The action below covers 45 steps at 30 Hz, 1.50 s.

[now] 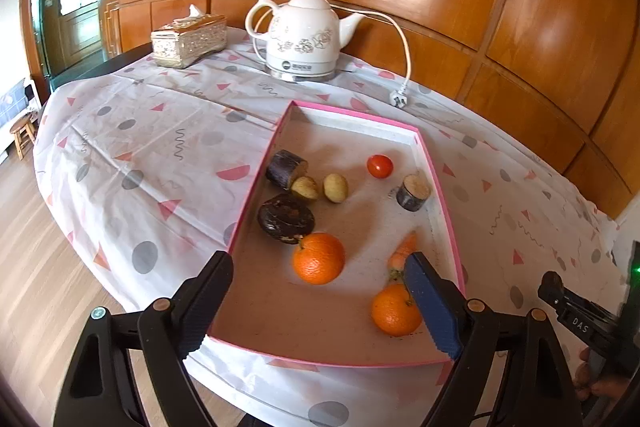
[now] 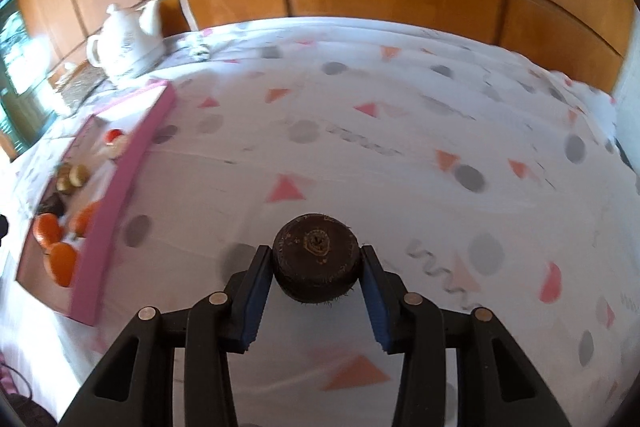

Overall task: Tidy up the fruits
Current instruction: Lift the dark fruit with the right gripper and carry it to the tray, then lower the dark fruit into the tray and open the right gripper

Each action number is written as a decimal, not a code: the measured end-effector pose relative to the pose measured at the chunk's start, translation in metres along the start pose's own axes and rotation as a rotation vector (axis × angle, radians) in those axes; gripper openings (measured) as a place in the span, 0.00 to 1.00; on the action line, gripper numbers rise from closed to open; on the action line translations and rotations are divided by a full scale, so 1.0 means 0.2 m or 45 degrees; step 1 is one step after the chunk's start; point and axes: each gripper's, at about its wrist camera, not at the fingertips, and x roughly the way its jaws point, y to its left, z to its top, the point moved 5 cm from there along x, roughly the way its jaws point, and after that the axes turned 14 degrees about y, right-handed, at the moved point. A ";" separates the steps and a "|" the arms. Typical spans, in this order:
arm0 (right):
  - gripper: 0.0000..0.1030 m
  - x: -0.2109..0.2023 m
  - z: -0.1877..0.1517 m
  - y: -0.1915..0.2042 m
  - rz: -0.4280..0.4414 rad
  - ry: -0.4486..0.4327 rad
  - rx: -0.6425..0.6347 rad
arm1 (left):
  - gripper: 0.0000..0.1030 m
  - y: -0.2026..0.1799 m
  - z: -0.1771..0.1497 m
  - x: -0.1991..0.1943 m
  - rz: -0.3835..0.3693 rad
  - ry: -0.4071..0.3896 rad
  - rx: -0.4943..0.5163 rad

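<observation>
Container: shallow pink-rimmed cardboard tray [image 1: 256, 183] with a pale brown floor, lying on the table with the white cloth printed with grey dots and pink triangles [image 1: 132, 131].
Already in tray: two round oranges, one near the middle [image 1: 318, 258] and one at the near right [image 1: 395, 310]; a small orange carrot [image 1: 403, 251] just beside the right wall; a red tomato [image 1: 380, 166] toward the far end; two small tan potato-like pieces [image 1: 335, 187]; a dark round brown fruit or tuber [image 1: 285, 218]; two short dark cut stubs, one at the left wall [image 1: 285, 169], one at the right wall [image 1: 413, 192].
Item in transit: dark brown, round, rough-skinned fruit [image 2: 315, 259], off the cloth and well to the right of the tray.
Right gripper [image 2: 315, 267]: narrowed, both blue pads pressed against the sides of the brown fruit.
Left gripper [image 1: 316, 301]: jaws spread wide over the near end of the tray, nothing between the pads; the right-hand pad stands in front of the carrot and the near orange, and contact cannot be told.
Loose items on cloth: none visible in either view, though the right view is blurred.
Progress: judged late; most produce is boxed.
Remaining: carry the held fruit over the pink wall and set it down on the bare floor.
Bystanders: white ceramic electric kettle [image 1: 302, 35]; gold ornate tissue box [image 1: 188, 41].
</observation>
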 end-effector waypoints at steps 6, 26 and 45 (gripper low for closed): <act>0.43 -0.04 0.08 0.22 0.140 0.001 -0.136 | 0.85 0.03 0.00 0.00 0.002 -0.003 -0.029; 0.43 0.06 0.36 1.00 0.356 0.100 -0.469 | 0.85 0.22 0.02 0.03 0.029 -0.002 -0.161; 0.45 0.10 0.33 1.00 0.310 0.096 -0.452 | 0.85 0.20 0.01 0.05 0.038 0.017 -0.136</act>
